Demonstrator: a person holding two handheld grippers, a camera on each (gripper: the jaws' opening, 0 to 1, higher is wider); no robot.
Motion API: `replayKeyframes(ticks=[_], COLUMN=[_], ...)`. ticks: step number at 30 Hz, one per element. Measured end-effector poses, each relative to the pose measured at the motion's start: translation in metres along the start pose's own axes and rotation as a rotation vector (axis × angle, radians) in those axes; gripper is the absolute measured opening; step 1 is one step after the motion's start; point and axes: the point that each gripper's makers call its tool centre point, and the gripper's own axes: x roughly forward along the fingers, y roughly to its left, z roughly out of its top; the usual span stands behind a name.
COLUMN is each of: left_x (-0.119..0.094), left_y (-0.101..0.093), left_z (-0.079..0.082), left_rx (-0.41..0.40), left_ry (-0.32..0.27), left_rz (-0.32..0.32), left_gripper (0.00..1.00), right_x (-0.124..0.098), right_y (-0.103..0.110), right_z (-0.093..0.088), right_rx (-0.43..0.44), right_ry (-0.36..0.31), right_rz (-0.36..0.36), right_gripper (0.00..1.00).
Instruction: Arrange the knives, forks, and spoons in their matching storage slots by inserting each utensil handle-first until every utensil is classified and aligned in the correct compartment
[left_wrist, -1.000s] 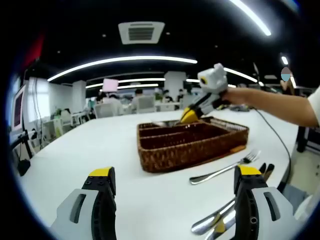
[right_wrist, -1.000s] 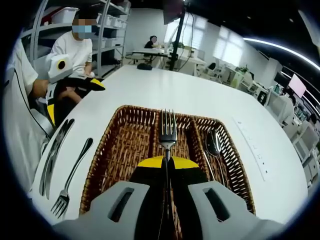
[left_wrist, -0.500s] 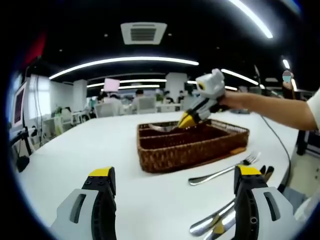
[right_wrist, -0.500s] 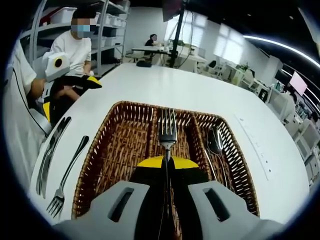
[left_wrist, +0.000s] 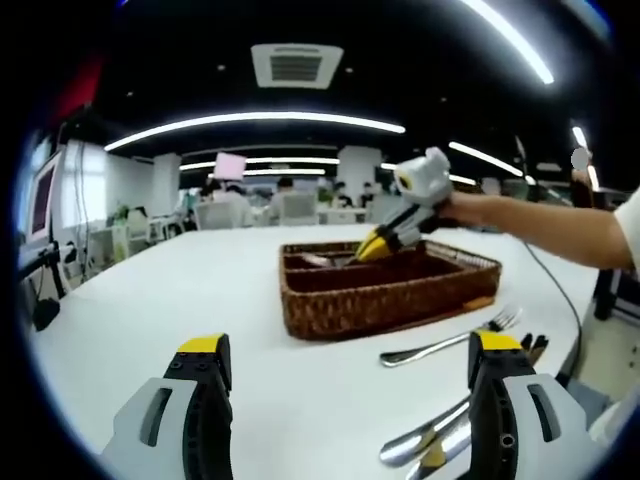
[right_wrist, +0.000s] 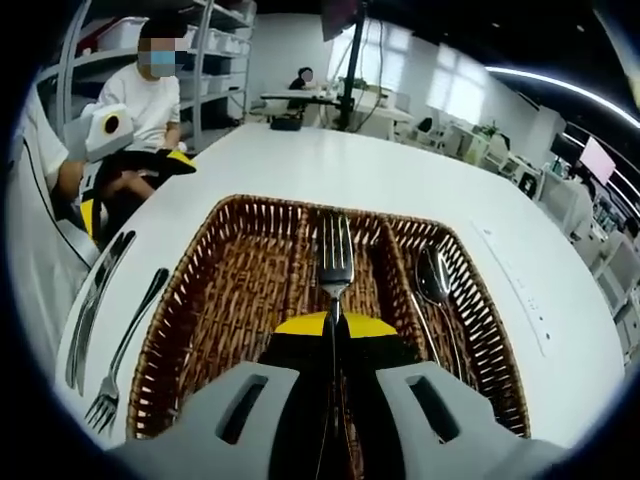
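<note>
Fork (right_wrist: 335, 262) in the right gripper (right_wrist: 334, 322) — jaws clamped tight on its neck, tines pointing away from the camera, handle hidden beneath the jaws. It hangs over the middle compartment of the wicker tray (right_wrist: 200, 300). A spoon (right_wrist: 432, 283) already lies in the compartment to its right; the compartment to its left looks bare from here.

Judgement: the step in hand is laying this fork down into the middle slot. To do it well, keep the shaft parallel with the two woven dividers and lower the handle end first so it seats flat, then let go only when the fork rests on the wicker — a drop from height could leave it skewed across a divider.

Left gripper (left_wrist: 350, 390) hovers low over the white table (left_wrist: 150, 300), jaws wide apart, holding nothing. Just beside it lie another fork (left_wrist: 450, 338) and what look like knives (left_wrist: 435, 440), waiting outside the tray.
</note>
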Motion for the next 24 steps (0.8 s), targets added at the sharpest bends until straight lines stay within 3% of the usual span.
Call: replayKeyframes(ticks=[12, 24], left_x=[0.0006, 0.0006], left_y=[0.0052, 0.0057], left_z=[0.0024, 0.0030], left_rx=[-0.001, -0.005], left_ry=[0.000, 0.000], left_rz=[0.009, 0.014], left_gripper=[0.99, 0.99], right_x=[0.0070, 0.0074], right_y=[-0.0045, 0.0040], right_z=[-0.0074, -0.0062], right_rx=[-0.028, -0.031], right_ry=[0.018, 0.030], right_rz=[0.000, 0.013], right_gripper=[0.03, 0.03])
